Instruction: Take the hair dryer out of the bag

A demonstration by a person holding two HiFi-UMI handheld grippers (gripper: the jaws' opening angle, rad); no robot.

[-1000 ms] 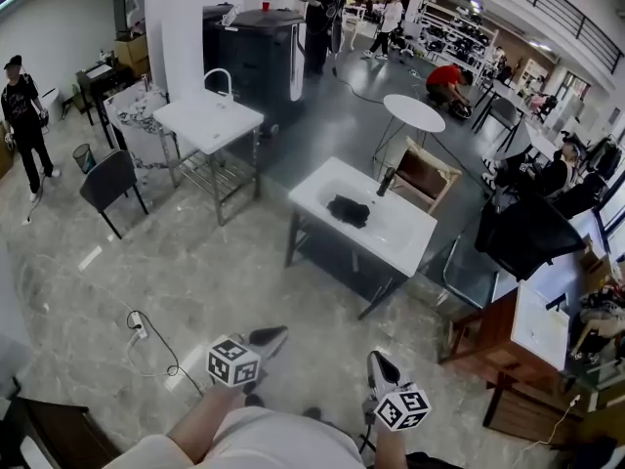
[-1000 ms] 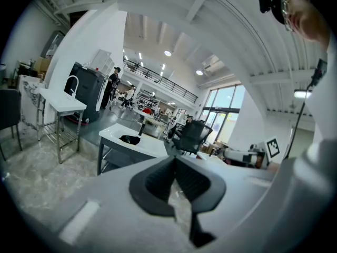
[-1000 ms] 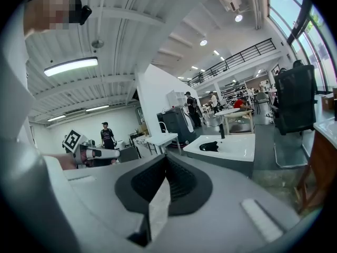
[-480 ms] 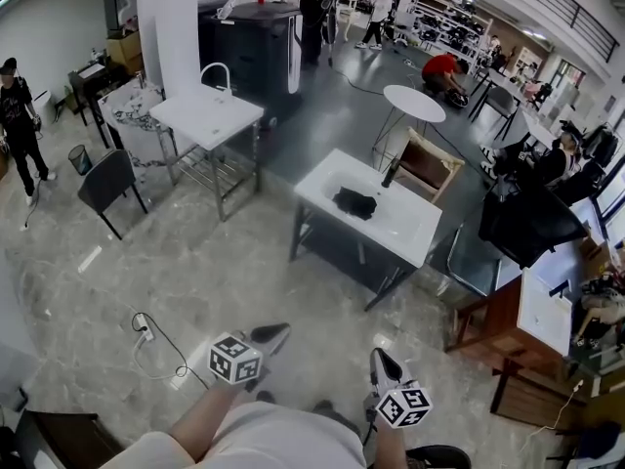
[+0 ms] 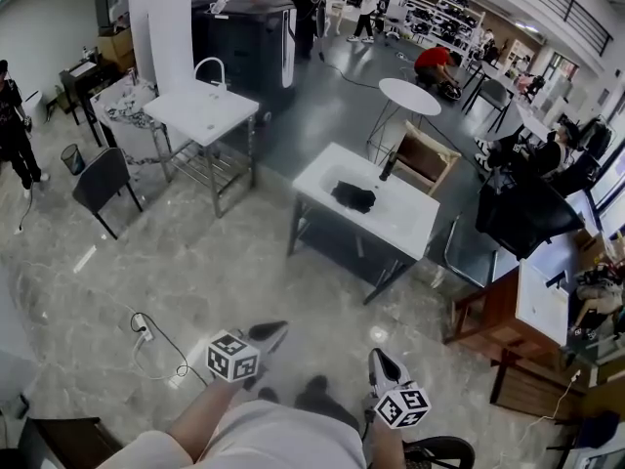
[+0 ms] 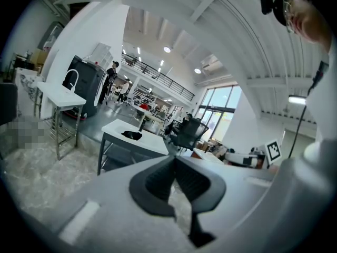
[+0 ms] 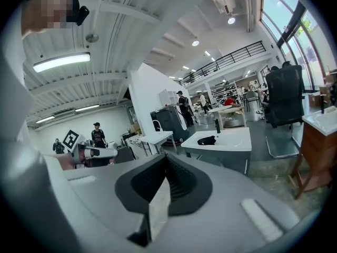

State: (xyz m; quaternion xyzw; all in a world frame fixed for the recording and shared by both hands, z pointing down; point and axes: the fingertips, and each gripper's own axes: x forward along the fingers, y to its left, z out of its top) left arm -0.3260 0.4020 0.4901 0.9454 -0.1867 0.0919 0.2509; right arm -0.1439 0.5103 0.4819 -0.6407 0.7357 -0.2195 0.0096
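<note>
Ahead, a crumpled black bag lies on a smooth white table

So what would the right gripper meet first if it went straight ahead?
Nothing near. The right gripper points across floor toward the white table holding the black bag; probably that table first, though depth is unclear.

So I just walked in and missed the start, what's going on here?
A person holds the left tongs and right tongs low in front of them, both shut and empty. The black bag lies on a white table across the floor, well out of reach. No hair dryer is visible, so the task hasn't started.
</note>
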